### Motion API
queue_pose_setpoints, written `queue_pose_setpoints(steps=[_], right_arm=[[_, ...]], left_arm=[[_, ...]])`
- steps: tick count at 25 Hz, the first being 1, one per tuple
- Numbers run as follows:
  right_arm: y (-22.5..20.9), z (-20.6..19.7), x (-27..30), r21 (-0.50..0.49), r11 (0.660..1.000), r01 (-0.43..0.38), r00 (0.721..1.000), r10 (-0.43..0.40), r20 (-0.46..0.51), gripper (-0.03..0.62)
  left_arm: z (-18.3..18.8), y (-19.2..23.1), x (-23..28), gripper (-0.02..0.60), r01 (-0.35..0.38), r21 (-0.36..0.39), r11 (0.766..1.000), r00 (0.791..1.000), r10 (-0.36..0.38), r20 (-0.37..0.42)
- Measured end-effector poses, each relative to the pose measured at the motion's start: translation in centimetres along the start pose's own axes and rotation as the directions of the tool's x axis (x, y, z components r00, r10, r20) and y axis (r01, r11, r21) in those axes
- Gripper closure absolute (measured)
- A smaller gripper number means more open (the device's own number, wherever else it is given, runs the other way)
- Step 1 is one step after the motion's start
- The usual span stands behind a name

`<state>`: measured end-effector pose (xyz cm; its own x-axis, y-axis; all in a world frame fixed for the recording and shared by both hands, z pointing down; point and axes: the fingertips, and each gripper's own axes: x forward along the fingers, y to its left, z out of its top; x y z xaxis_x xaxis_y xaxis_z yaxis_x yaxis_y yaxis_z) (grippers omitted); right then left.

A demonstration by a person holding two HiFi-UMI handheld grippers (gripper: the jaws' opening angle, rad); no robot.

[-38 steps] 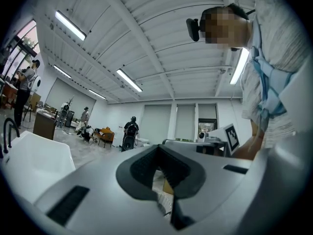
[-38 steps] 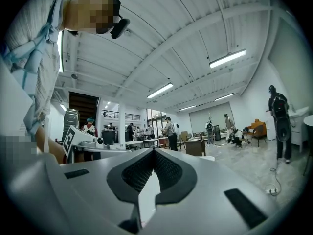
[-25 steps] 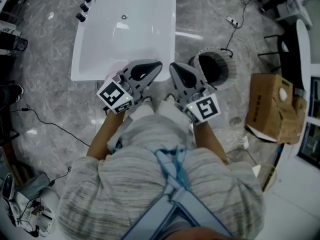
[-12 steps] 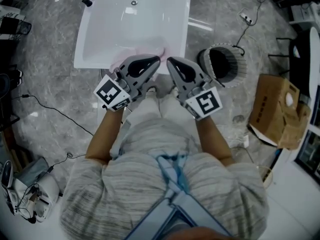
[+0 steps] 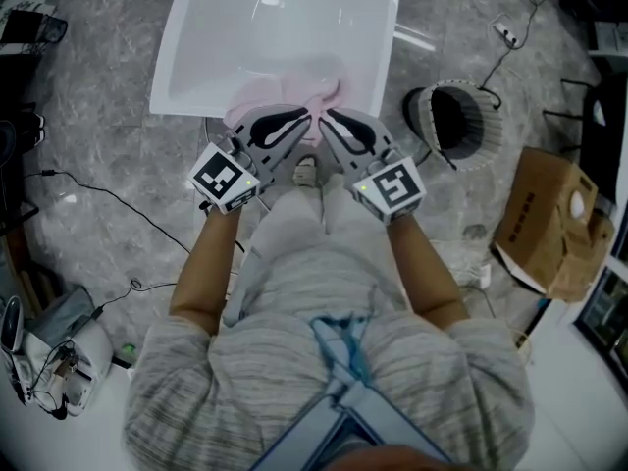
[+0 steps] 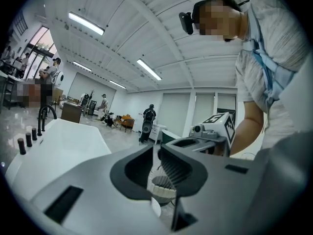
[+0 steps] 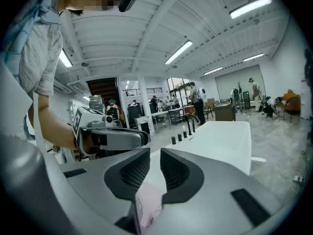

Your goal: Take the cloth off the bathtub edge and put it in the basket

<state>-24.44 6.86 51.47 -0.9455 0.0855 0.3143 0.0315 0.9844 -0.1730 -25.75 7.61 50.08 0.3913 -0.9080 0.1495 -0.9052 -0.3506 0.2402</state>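
Pink cloth (image 5: 275, 96) lay untaken on the tub (image 5: 285, 27) edge; left gripper (image 5: 305, 126) jaws shut, empty; right gripper (image 5: 323, 122) jaws opening over it, gripping nothing.

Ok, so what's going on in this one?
A person holds a gripper in each hand over the near edge of the white bathtub, where the pink cloth is draped. The left gripper has its jaws almost together with nothing between them. The right gripper has its jaws opening right over the cloth, not gripping it. The basket stands on the floor to the right, with no cloth visible in it.
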Motion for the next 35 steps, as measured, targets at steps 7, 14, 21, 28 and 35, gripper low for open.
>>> queue_pose_setpoints(steps=[7,14,21,28,35], right_arm=[[0.3,-4.8,2.8,0.028,0.999,-0.047,0.989,0.050,-0.141,0.457],[-0.3,-11.3,5.4,0.042,0.997,-0.069,0.945,0.078,-0.317,0.310],[-1.1,-18.5,7.8,0.074,0.995,-0.072,0.897,0.097,-0.431,0.283],[-2.8,-24.9,9.5,0.115,0.992,-0.058,0.792,0.115,-0.600,0.235],[-3.2,-28.7,10.9,0.127,0.990,-0.064,0.700,0.135,-0.701,0.209]], left_arm=[[-3.9,1.1,-0.4,0.423,0.009,-0.018,1.000,0.998,-0.010,-0.067],[-10.1,4.2,-1.3,0.221,-0.015,0.104,0.994,0.961,0.043,-0.274],[-18.2,5.9,-1.8,0.169,0.101,0.146,0.984,0.847,-0.008,-0.531],[-26.5,8.1,-2.9,0.169,0.115,0.111,0.987,0.696,-0.001,-0.718],[-31.8,9.1,-3.7,0.169,0.139,0.108,0.984,0.558,0.012,-0.830]])
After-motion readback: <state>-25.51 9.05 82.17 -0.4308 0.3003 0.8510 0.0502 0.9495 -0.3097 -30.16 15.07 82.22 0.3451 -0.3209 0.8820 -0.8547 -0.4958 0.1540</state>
